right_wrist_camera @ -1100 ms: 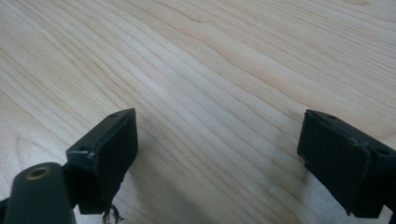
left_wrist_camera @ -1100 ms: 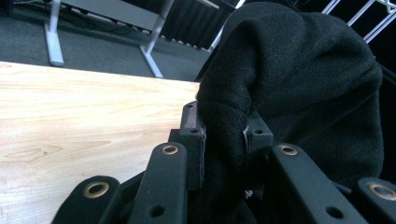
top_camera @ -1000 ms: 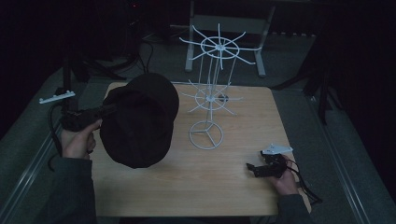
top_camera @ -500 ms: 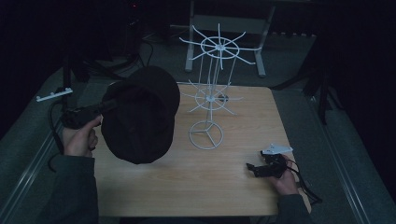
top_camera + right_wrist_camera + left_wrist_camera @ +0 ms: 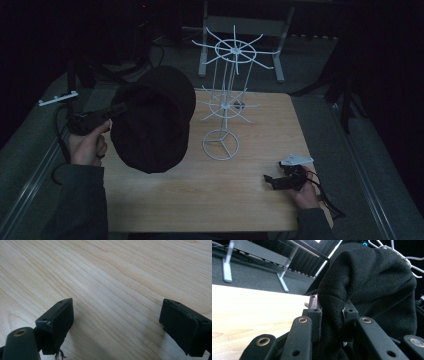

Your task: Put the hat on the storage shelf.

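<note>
A black knitted hat [image 5: 155, 120] hangs above the left part of the wooden table [image 5: 250, 210], just left of a white wire rack [image 5: 225, 105]. My left gripper [image 5: 119, 107] is shut on a fold of the hat's edge, and a hand holds the gripper from the left. In the left gripper view the hat [image 5: 374, 285] bulges up between the two pads of the left gripper [image 5: 332, 311], with white rack arms behind it. My right gripper [image 5: 271, 180] lies low at the table's right front, open. Between the wide-apart pads of the right gripper [image 5: 117, 309] there is bare wood.
The rack has a ring base [image 5: 220, 144] on the table and two tiers of spoke arms. A grey metal frame [image 5: 240, 25] stands on the dark floor behind the table. A small white part [image 5: 58, 98] lies on the floor at the left.
The hat and my left gripper have risen slightly. The right gripper has stayed put.
</note>
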Demonstrator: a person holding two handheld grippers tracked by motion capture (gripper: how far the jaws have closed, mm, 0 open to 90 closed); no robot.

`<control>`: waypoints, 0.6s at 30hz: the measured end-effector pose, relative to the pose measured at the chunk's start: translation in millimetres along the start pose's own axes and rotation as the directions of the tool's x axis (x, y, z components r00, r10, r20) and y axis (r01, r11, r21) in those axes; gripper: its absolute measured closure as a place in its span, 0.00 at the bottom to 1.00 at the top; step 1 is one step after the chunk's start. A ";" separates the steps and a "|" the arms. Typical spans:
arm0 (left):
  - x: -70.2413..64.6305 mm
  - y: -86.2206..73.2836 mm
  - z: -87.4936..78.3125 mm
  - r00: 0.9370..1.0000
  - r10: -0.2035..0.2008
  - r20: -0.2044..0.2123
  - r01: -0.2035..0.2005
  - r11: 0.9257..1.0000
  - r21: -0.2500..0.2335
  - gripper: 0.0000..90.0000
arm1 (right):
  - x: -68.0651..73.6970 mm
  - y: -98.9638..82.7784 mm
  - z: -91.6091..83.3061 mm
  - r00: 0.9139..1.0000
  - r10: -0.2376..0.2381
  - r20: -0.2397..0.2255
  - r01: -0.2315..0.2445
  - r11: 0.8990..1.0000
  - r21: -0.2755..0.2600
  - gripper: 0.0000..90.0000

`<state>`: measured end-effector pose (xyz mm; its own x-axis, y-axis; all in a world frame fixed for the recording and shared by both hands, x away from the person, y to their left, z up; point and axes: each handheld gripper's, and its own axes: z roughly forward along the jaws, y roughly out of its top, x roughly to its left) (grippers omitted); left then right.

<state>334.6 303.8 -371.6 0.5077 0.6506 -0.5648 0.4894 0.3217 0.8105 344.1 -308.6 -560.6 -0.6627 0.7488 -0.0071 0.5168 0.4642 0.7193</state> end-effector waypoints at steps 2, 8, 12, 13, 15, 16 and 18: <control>-0.5 0.6 0.1 1.000 -0.006 0.005 0.006 1.000 -0.005 0.85 | 0.0 0.0 0.0 1.000 0.000 0.000 0.000 1.000 0.000 0.14; -2.8 2.9 0.6 1.000 -0.011 0.022 0.011 1.000 -0.019 0.84 | -0.1 -0.1 -0.4 1.000 0.007 0.004 -0.007 1.000 -0.002 0.15; -4.2 4.1 1.6 0.999 -0.017 0.029 0.018 0.999 -0.029 0.84 | -0.1 -0.1 -0.4 1.000 0.007 0.004 -0.007 1.000 -0.002 0.15; -4.5 4.4 1.9 0.999 -0.019 0.032 0.020 0.999 -0.031 0.84 | -0.2 -0.1 -0.4 1.000 0.007 0.004 -0.007 1.000 -0.002 0.15; -4.8 5.0 2.3 0.999 -0.020 0.037 0.022 0.999 -0.034 0.84 | -0.2 -0.1 -0.4 1.000 0.007 0.004 -0.007 1.000 -0.002 0.15; -5.1 5.3 2.4 0.999 -0.021 0.040 0.023 0.999 -0.035 0.84 | -0.2 -0.1 -0.4 1.000 0.007 0.004 -0.007 1.000 -0.002 0.15; -6.0 5.8 2.8 0.999 -0.025 0.045 0.027 0.999 -0.037 0.84 | -0.2 -0.1 -0.4 1.000 0.007 0.004 -0.007 1.000 -0.002 0.15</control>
<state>336.4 299.8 -363.9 0.5268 0.6106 -0.5913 0.4765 0.3639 0.8003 343.9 -309.0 -560.4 -0.6568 0.7541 -0.0047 0.5205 0.4578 0.7207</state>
